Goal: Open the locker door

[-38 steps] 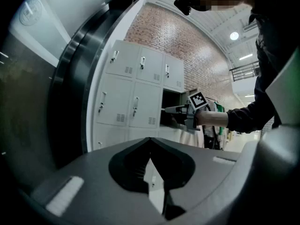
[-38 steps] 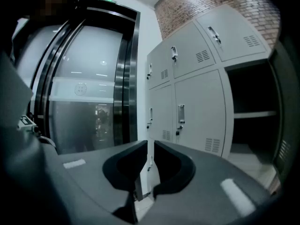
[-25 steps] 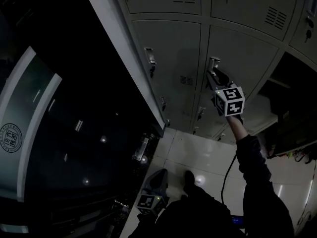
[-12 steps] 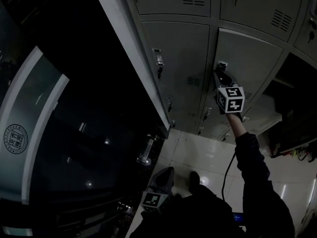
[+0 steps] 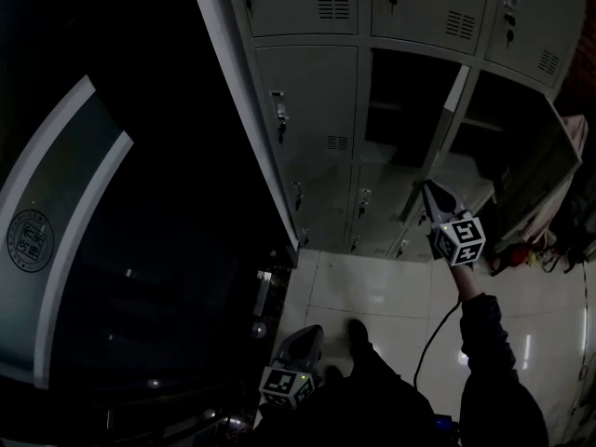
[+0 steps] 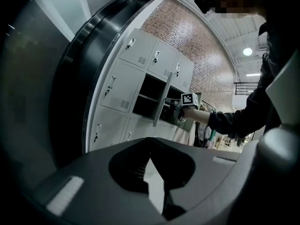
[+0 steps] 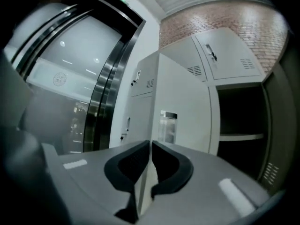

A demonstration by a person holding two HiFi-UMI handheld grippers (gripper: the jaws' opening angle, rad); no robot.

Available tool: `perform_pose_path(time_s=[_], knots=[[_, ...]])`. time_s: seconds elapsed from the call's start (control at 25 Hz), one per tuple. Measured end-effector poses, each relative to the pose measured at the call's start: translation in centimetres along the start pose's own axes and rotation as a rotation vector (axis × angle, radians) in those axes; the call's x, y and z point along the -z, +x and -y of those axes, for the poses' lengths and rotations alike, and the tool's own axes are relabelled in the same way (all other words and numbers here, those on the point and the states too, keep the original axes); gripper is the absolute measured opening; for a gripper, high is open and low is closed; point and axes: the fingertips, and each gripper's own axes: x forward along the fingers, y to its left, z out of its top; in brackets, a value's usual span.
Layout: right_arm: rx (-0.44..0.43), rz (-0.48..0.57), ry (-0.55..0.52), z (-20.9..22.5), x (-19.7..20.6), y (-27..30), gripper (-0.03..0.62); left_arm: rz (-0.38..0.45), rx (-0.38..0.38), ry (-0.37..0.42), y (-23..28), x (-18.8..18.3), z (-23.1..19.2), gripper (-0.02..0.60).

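In the head view the grey locker door (image 5: 451, 110) stands swung out, edge-on, and its dark compartment (image 5: 405, 110) is exposed. My right gripper (image 5: 428, 188) hangs low beside the door's bottom corner, jaws shut, and I see nothing between them. In the right gripper view the closed jaws (image 7: 150, 143) point at the door's (image 7: 187, 102) outer face, where its metal handle (image 7: 168, 125) shows. My left gripper (image 5: 303, 335) is down near the floor, jaws shut and empty. The left gripper view shows its own closed jaws (image 6: 150, 142) and the open door (image 6: 161, 102) far ahead.
A dark curved glass wall with a round emblem (image 5: 26, 240) fills the left. More closed lockers (image 5: 317, 101) surround the open one, and another open locker (image 5: 521, 156) stands to the right. Pale floor tiles (image 5: 372, 287) lie below, with clutter (image 5: 549, 250) at far right.
The locker door has swung from closed to wide open. My right gripper went from open at the handle to shut, dropping down and right. The left gripper stayed low.
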Motion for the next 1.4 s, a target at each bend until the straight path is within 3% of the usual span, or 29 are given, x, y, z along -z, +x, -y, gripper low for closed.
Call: perform_pose_path(time_s=[0.2, 0.4, 0.48, 0.6, 0.8, 1.04, 1.24, 1.4], knots=[[-0.004, -0.098, -0.019, -3.2, 2.3, -8.4, 0.005, -0.029, 0.068, -0.02, -2.6, 2.4, 3.4, 0.017], [-0.188, -0.193, -0.056, -17.0, 8.0, -20.8, 0.006, -0.024, 0.117, 0.004, -3.8, 3.3, 6.7, 0.017], [-0.212, -0.242, -0.002, -21.4, 10.4, -25.7, 0.006, -0.019, 0.12, 0.006, -4.1, 3.5, 7.9, 0.017], [-0.191, -0.278, 0.158, -24.4, 12.2, -31.1, 0.019, -0.025, 0.118, 0.006, -4.4, 4.5, 9.8, 0.017], [-0.125, -0.229, 0.297, -23.5, 11.2, -36.7, 0.005, -0.077, 0.144, 0.026, -4.5, 7.8, 14.3, 0.017], [-0.066, -0.115, 0.251, -18.6, 8.2, -43.1, 0.003, -0.021, 0.153, 0.093, -5.6, 8.2, 21.1, 0.017], [-0.064, -0.131, 0.206, -17.0, 9.9, -47.1, 0.003, -0.019, 0.115, 0.033, -6.9, 11.8, 22.5, 0.017], [-0.063, -0.099, 0.222, -16.2, 8.5, -48.3, 0.003, -0.018, 0.124, 0.073, -7.8, 10.9, 24.1, 0.017]])
